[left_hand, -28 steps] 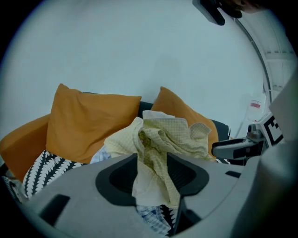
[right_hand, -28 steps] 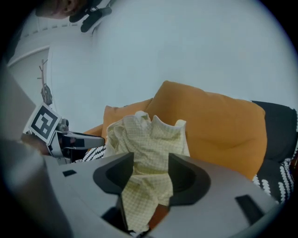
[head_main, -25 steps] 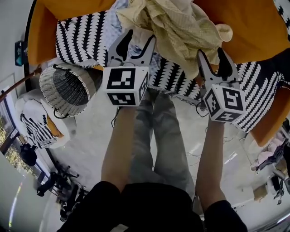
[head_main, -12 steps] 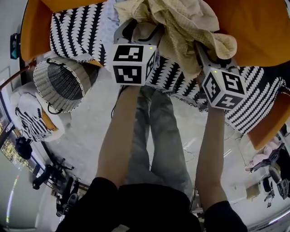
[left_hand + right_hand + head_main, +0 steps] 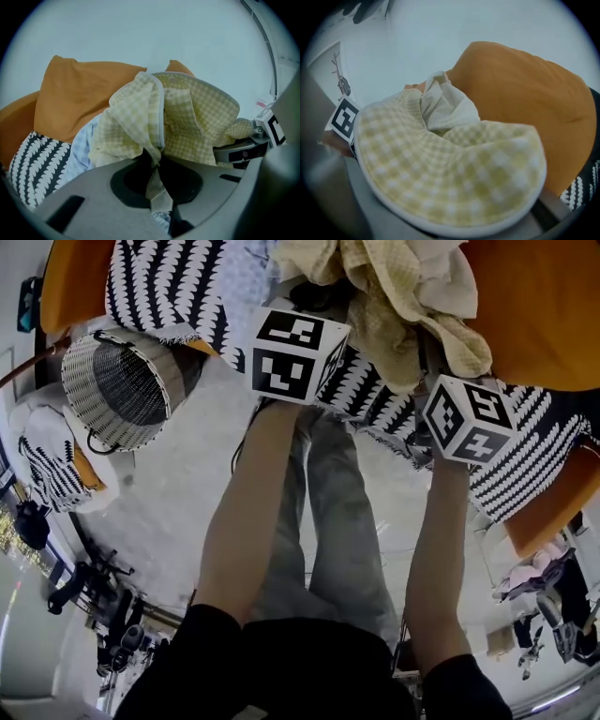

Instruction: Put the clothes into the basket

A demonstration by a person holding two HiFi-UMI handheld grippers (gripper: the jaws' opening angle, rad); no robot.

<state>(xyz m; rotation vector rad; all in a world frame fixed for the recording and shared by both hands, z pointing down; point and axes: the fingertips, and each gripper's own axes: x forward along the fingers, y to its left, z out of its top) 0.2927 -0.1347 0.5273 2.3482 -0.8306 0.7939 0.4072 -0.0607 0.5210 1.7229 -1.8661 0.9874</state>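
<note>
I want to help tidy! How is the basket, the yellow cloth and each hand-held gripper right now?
Basket: empty, on the floor.
Yellow checked cloth: crumpled in a heap.
Left hand-held gripper: jaws just closed, pinching the cloth.
Right hand-held gripper: jaws just closing, covered by cloth, grip hidden.

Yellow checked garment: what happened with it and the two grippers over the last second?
The left gripper and right gripper pushed forward into the yellow checked garment; their jaws have just been closing and now pinch its folds. The garment still lies on the sofa; the basket stays on the floor.
</note>
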